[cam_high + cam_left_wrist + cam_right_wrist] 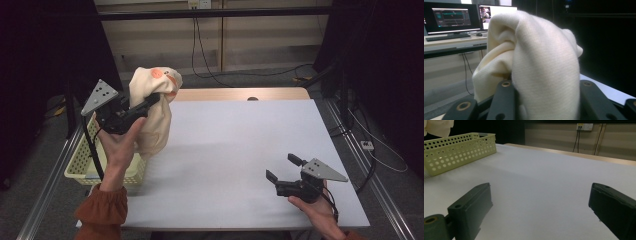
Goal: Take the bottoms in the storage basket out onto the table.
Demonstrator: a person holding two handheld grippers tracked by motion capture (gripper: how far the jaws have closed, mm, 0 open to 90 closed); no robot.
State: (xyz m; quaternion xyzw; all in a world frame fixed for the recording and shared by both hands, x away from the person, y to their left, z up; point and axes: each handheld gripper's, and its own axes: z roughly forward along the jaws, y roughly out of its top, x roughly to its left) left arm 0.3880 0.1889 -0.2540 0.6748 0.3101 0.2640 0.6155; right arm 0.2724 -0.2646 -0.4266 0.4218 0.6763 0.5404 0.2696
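- One cream cloth (152,112) hangs in the air at the far left, above the left edge of the surface (235,150); it bears two orange marks near its top, though they are too small to read.
- Two hand-held grippers: the left hand-held gripper (152,98) is raised and clamped on the cloth, whose fabric bulges up between its jaws in the left gripper view (541,65).
- The right hand-held gripper (284,167) rests low at the near right, jaws spread wide with nothing between them, well apart from the cloth.
- One pale yellow basket (82,167) with punched holes sits at the near left edge, just below the cloth.
- Two monitors (451,17) glow behind the cloth in the left gripper view.
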